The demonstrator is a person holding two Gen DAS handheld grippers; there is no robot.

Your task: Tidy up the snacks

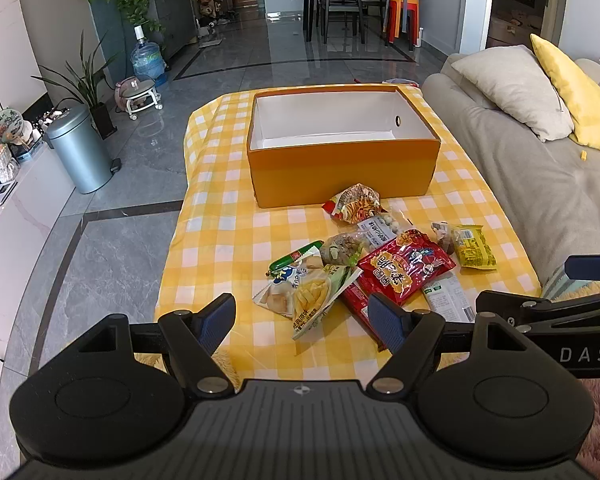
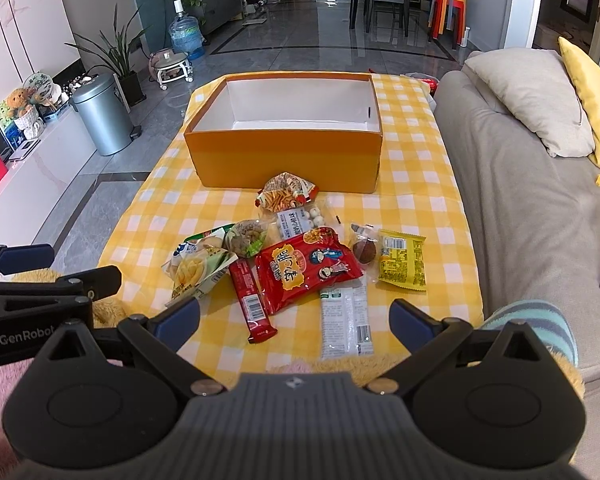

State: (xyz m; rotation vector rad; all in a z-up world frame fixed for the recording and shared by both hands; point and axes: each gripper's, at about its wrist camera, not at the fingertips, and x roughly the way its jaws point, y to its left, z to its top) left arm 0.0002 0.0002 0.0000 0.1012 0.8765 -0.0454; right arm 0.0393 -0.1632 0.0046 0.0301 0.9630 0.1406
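Bench draped in a yellow-and-white checked cloth [image 1: 220, 240]. Rigid orange box [image 1: 342, 176], rectangular with a white interior, sits at the far end. Crinkled foil and plastic snack packets [image 2: 300, 256] lie heaped near its front wall, ahead of both tongs. Glossy red bag [image 2: 310, 268] is largest. Left tongs [image 1: 302, 318] and right tongs [image 2: 294, 320] both spread wide, holding nothing.

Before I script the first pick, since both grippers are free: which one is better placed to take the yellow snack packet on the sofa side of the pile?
Right. The yellow packet lies on the pile's right edge, ahead of the open right gripper. The left gripper, also open, faces the durian-chip bag, and would have to cross the red bag.
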